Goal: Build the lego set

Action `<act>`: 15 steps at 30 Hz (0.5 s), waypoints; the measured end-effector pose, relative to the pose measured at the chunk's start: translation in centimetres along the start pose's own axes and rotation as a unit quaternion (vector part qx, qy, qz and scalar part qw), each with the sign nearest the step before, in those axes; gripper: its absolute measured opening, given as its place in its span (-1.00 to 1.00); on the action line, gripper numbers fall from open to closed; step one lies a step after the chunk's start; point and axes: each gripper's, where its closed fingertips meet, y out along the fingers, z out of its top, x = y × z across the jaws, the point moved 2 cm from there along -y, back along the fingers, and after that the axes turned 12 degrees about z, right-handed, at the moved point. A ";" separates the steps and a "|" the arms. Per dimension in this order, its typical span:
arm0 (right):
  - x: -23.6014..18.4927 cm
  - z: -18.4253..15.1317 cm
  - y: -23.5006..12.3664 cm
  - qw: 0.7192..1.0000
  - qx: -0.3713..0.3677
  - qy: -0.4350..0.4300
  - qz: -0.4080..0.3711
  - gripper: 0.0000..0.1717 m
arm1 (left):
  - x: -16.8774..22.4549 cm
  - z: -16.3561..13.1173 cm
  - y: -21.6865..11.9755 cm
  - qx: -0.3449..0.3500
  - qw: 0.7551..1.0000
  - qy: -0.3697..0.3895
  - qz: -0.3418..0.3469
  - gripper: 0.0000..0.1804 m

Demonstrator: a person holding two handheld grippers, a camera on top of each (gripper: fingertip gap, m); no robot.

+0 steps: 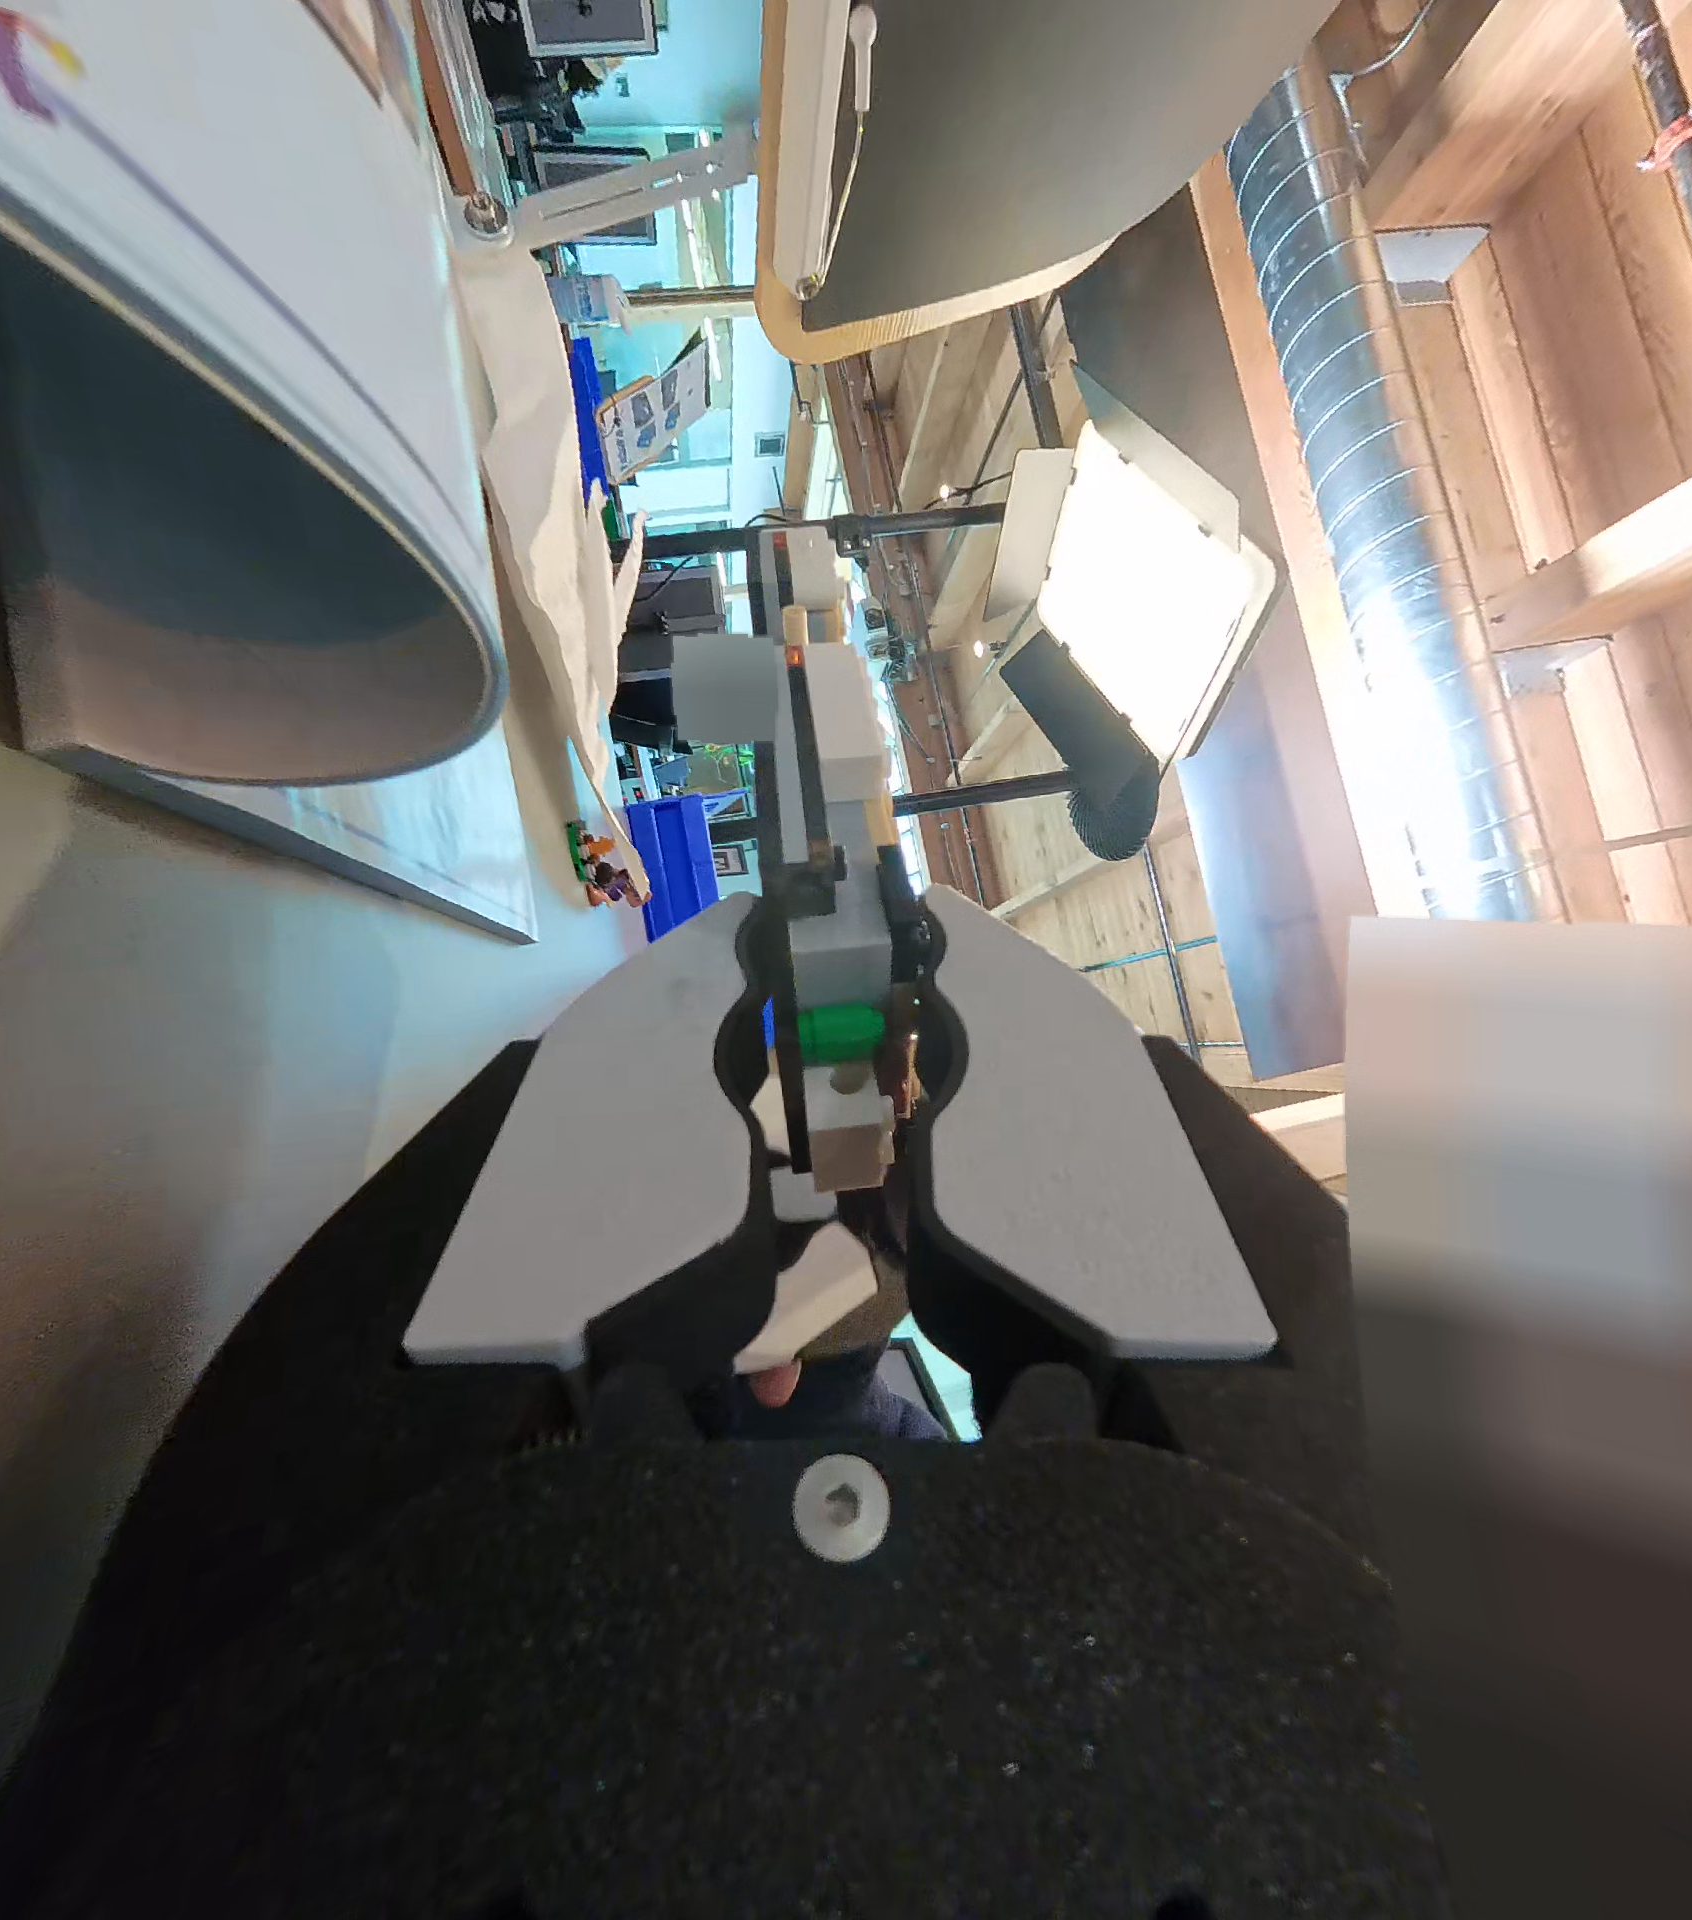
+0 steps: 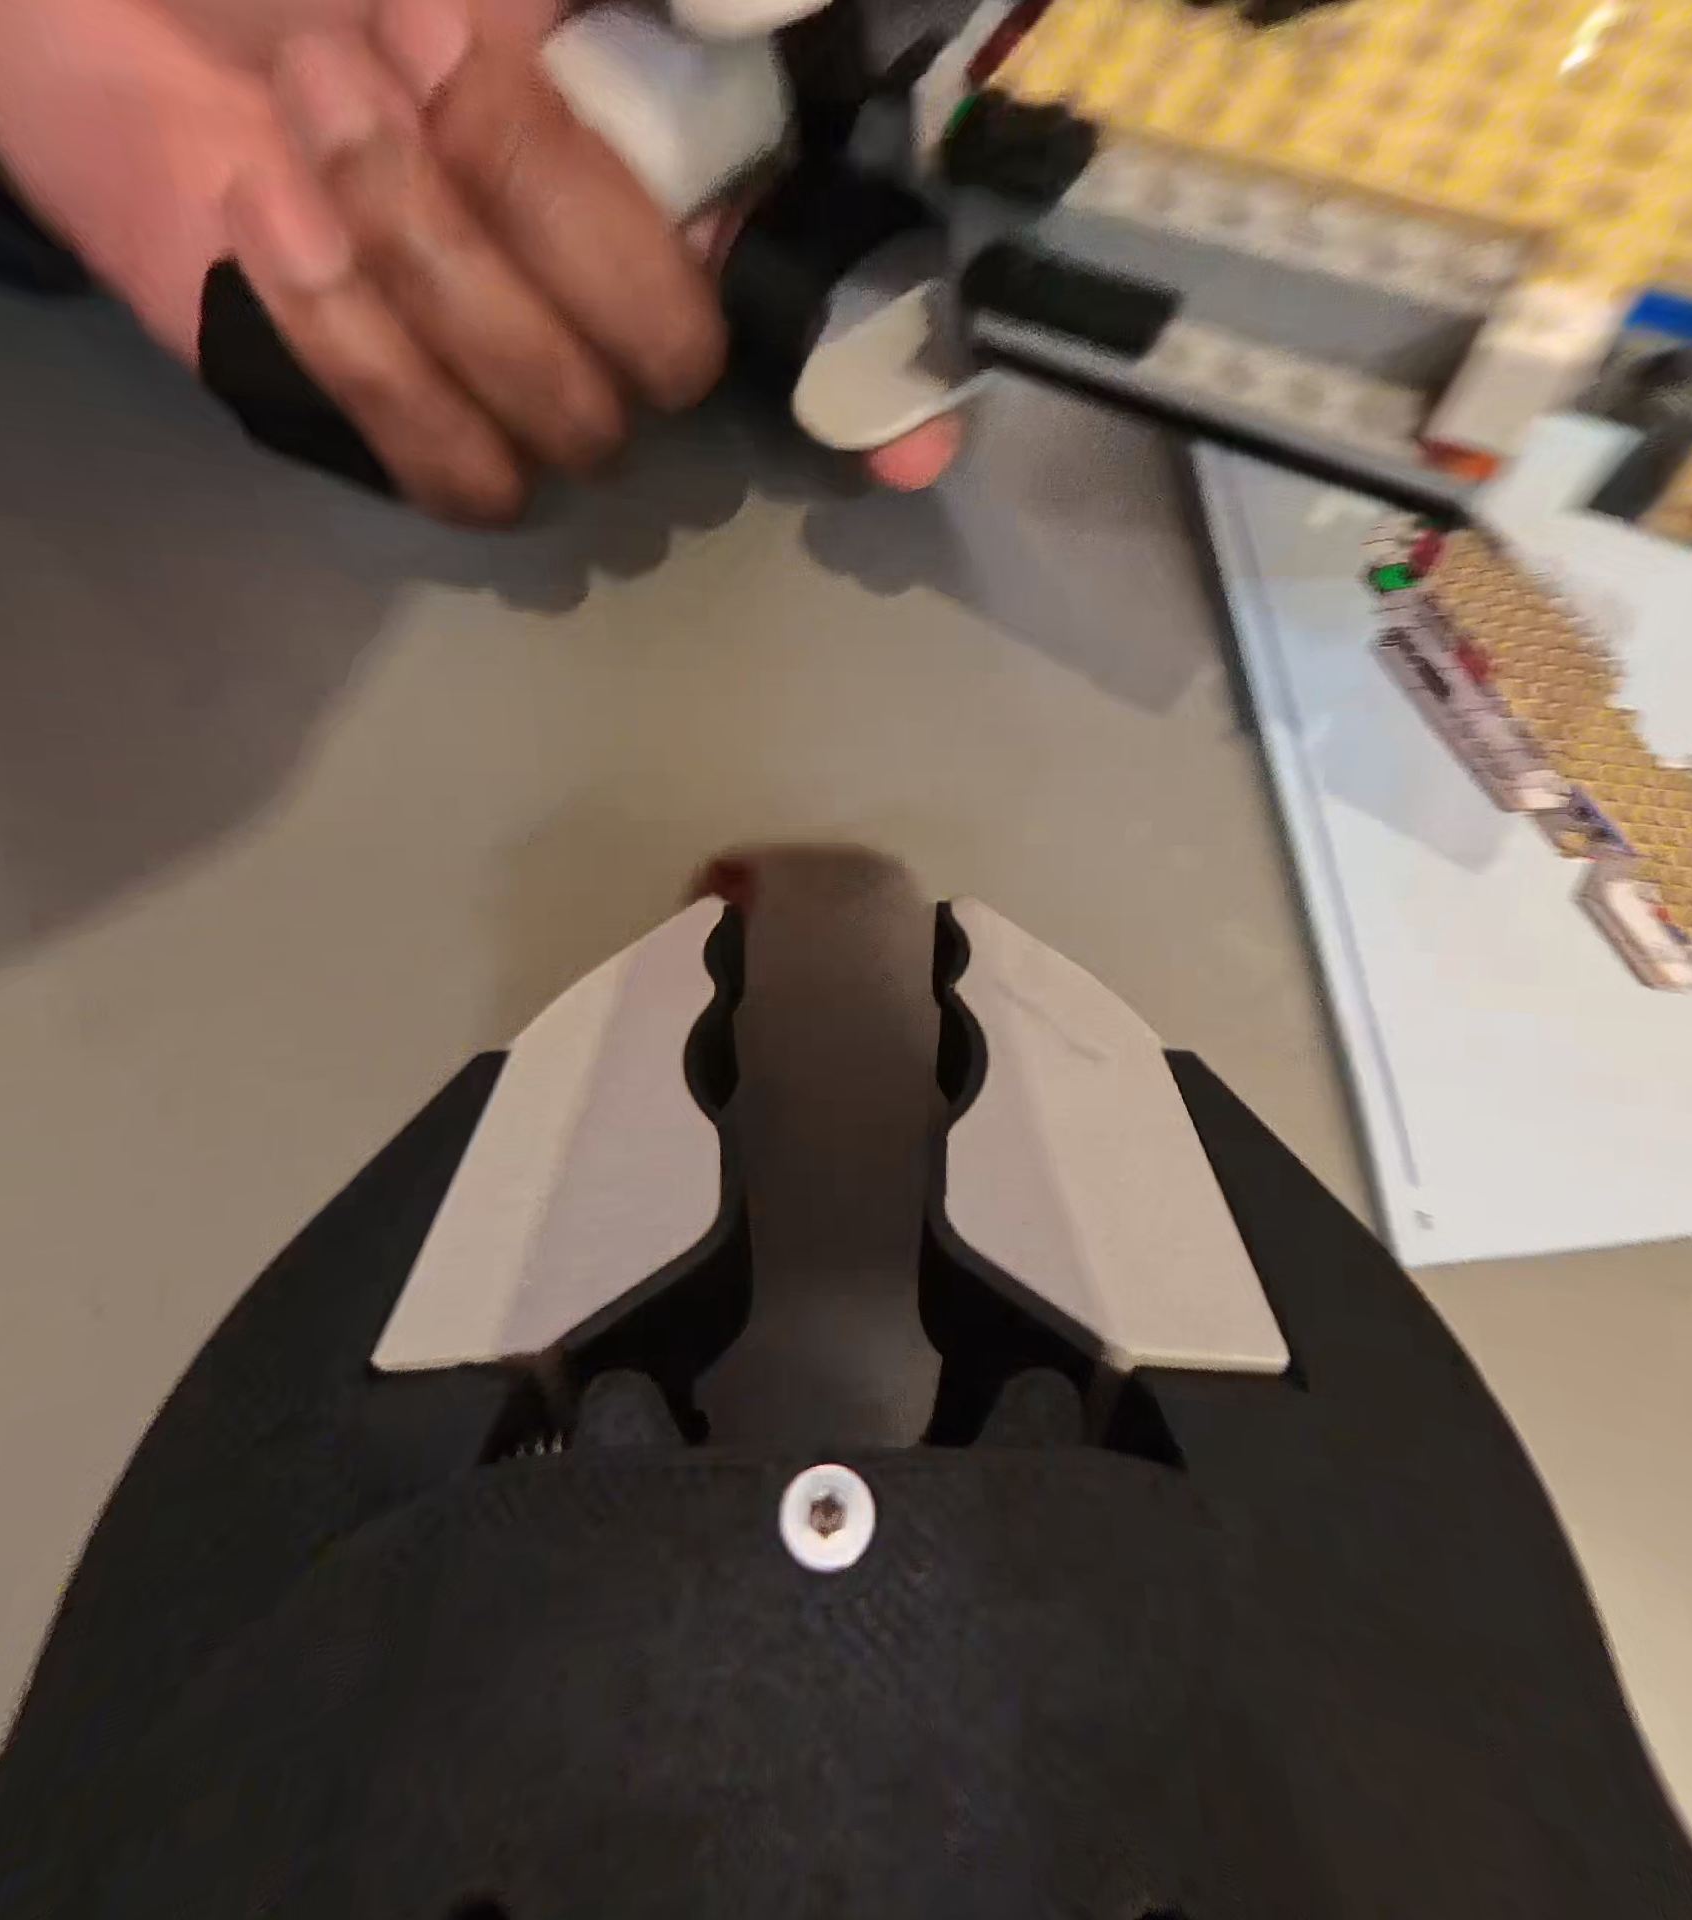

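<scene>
My left gripper [image 1: 842, 920] is shut on a brick-built model [image 1: 837, 790] of grey, white, black and tan parts with a green stud [image 1: 840, 1029], and holds it up in the air. In the right wrist view a hand [image 2: 406, 260] holds that left gripper [image 2: 883, 353], with the model [image 2: 1237, 301] sticking out to the right. My right gripper [image 2: 831, 904] hovers low over the beige table [image 2: 561, 727] with its fingers apart. A blurred dark patch fills the gap and a small red spot [image 2: 726, 878] sits at the left fingertip. I cannot tell whether that patch is an object or a shadow.
A white instruction sheet [image 2: 1548, 1091] with a picture of a tan build [image 2: 1569, 748] lies on the table at the right. In the left wrist view a curled white page [image 1: 229, 436], a blue bin [image 1: 665, 862] and small figures [image 1: 598, 862] lie to the left. Some 12 cm of space lies between my two pairs of fingers.
</scene>
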 end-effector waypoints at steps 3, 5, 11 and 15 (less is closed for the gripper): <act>-0.9 -0.6 1.3 0.999 -0.034 -0.012 0.010 -0.60 | -0.3 0.0 0.0 -0.002 1.000 0.001 0.005 -0.73; -1.2 -0.6 1.7 0.999 -0.038 -0.015 0.011 -0.61 | -0.5 -0.3 0.0 -0.007 1.000 -0.005 0.008 -0.73; -1.3 -0.5 1.8 0.999 -0.046 -0.024 0.007 -0.71 | -0.5 -0.9 0.2 -0.020 1.000 0.005 0.010 -0.73; -1.5 -0.5 1.9 0.997 -0.056 -0.044 -0.004 -0.90 | -0.8 -1.1 0.4 -0.025 1.000 0.007 0.017 -0.73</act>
